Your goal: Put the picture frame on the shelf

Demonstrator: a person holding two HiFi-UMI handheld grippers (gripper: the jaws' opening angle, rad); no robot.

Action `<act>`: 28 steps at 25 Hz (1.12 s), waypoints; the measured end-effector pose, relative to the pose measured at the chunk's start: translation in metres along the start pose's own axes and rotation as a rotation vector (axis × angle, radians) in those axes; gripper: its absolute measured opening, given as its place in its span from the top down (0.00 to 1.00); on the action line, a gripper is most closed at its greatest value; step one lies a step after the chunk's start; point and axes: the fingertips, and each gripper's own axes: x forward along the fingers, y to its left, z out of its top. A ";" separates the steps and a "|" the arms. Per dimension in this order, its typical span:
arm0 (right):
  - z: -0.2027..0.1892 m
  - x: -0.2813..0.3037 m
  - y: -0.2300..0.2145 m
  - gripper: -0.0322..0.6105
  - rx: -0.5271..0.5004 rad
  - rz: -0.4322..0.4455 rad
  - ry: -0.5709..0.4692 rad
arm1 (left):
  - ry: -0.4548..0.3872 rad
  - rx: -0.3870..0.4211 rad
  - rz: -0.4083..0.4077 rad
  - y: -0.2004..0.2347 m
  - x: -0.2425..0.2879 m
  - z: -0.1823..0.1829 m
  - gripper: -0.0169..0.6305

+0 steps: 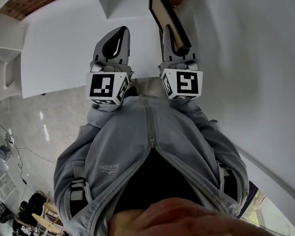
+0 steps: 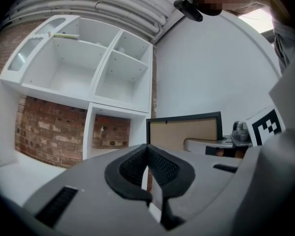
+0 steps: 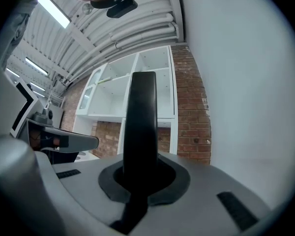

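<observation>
My right gripper (image 1: 176, 39) is shut on the edge of a black picture frame (image 1: 163, 13) with a tan cardboard back, held upright and raised toward the shelf. In the right gripper view the black picture frame (image 3: 141, 127) rises edge-on from between the jaws. The left gripper view shows the frame's tan back (image 2: 185, 133) to the right, clamped by the right gripper (image 2: 221, 142). My left gripper (image 1: 117, 39) is shut with nothing in it, just left of the right one. The white shelf unit (image 2: 103, 68) with several open compartments stands ahead against a brick wall.
A white wall (image 1: 246, 38) runs along the right side. Brick (image 2: 44, 132) shows behind the lower open compartments. The person's grey hooded jacket (image 1: 147, 146) fills the lower head view. Glossy pale floor (image 1: 39, 127) lies at the left.
</observation>
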 end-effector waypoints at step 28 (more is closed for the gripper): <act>-0.006 0.096 -0.028 0.90 -0.056 -0.067 0.034 | 0.019 -0.019 -0.112 0.041 0.098 0.003 0.96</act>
